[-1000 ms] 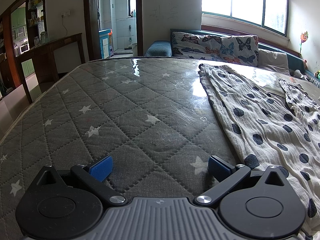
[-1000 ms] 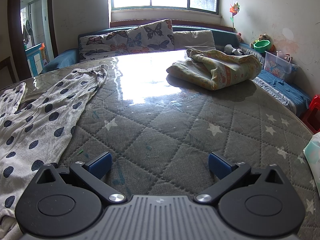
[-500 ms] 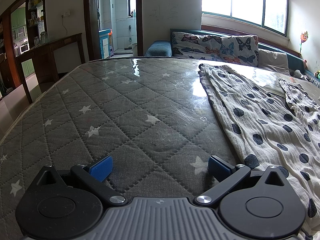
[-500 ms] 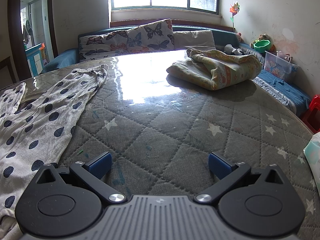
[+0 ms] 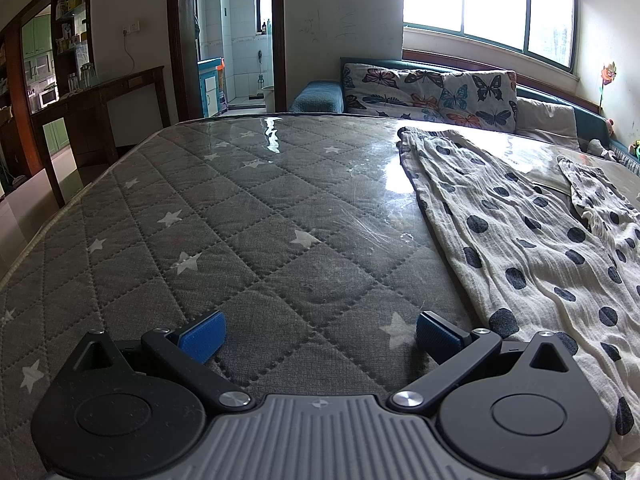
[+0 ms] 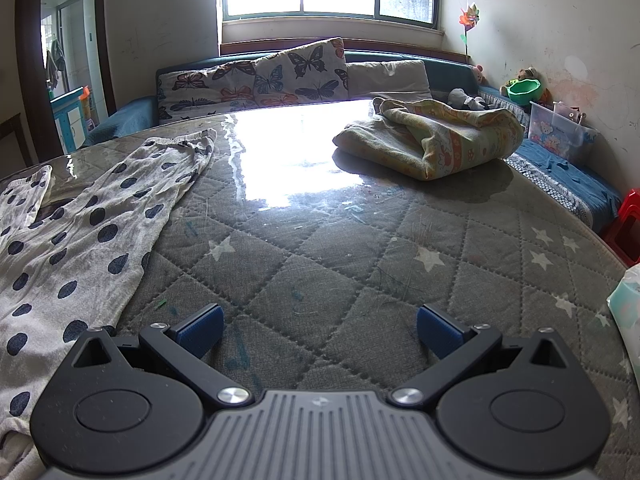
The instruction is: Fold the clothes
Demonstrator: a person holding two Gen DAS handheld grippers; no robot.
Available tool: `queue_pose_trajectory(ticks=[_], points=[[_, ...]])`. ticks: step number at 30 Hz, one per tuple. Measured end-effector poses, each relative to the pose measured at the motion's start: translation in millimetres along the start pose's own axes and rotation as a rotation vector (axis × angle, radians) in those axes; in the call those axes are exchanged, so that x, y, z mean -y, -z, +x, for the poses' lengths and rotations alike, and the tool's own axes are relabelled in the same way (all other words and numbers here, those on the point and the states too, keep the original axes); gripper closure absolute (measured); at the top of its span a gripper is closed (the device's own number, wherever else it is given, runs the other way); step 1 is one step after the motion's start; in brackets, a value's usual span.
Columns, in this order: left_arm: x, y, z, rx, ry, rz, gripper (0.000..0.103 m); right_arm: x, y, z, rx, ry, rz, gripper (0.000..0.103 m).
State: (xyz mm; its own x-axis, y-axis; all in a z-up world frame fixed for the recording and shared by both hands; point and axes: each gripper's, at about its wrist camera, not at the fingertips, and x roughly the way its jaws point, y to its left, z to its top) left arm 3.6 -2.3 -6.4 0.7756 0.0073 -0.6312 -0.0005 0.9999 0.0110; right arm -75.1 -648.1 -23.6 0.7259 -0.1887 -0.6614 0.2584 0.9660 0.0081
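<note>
A white garment with dark polka dots (image 5: 532, 248) lies spread flat on the grey quilted star-pattern mattress (image 5: 224, 216). In the left wrist view it lies to the right of my left gripper (image 5: 320, 338), whose right finger is close to its edge. In the right wrist view the garment (image 6: 76, 232) lies to the left of my right gripper (image 6: 320, 330). Both grippers are open and empty, low over the bare mattress.
A folded yellowish blanket (image 6: 432, 140) lies at the far right of the mattress. Butterfly-print cushions (image 6: 256, 76) line the sofa behind. A pale packet (image 6: 626, 308) sits at the right edge. A dark wooden desk (image 5: 96, 108) stands beyond the mattress's left edge.
</note>
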Motion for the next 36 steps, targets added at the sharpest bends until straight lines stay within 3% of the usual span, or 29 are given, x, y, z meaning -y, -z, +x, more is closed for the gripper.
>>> queue_pose_trajectory(ticks=[10, 14, 21, 28, 36], points=[[2.1, -0.3, -0.8, -0.004, -0.009, 0.003, 0.0, 0.3, -0.1, -0.3, -0.001, 0.0, 0.0, 0.0], [6.9, -3.3, -3.5, -0.039, -0.036, -0.02, 0.0, 0.4, -0.2, -0.4, -0.003, 0.001, -0.001, 0.0], [47.7, -9.3, -37.3, -0.025, 0.042, 0.102, 0.0, 0.1, -0.7, -0.6, -0.007, 0.002, -0.003, 0.0], [116.7, -12.1, -93.3, -0.001, 0.297, 0.249, 0.0, 0.6, -6.8, 0.8, -0.041, -0.006, 0.002, 0.0], [207.8, 4.8, -133.1, -0.061, 0.658, 0.427, 0.0, -1.5, -24.2, 5.9, -0.088, -0.094, 0.014, 0.0]])
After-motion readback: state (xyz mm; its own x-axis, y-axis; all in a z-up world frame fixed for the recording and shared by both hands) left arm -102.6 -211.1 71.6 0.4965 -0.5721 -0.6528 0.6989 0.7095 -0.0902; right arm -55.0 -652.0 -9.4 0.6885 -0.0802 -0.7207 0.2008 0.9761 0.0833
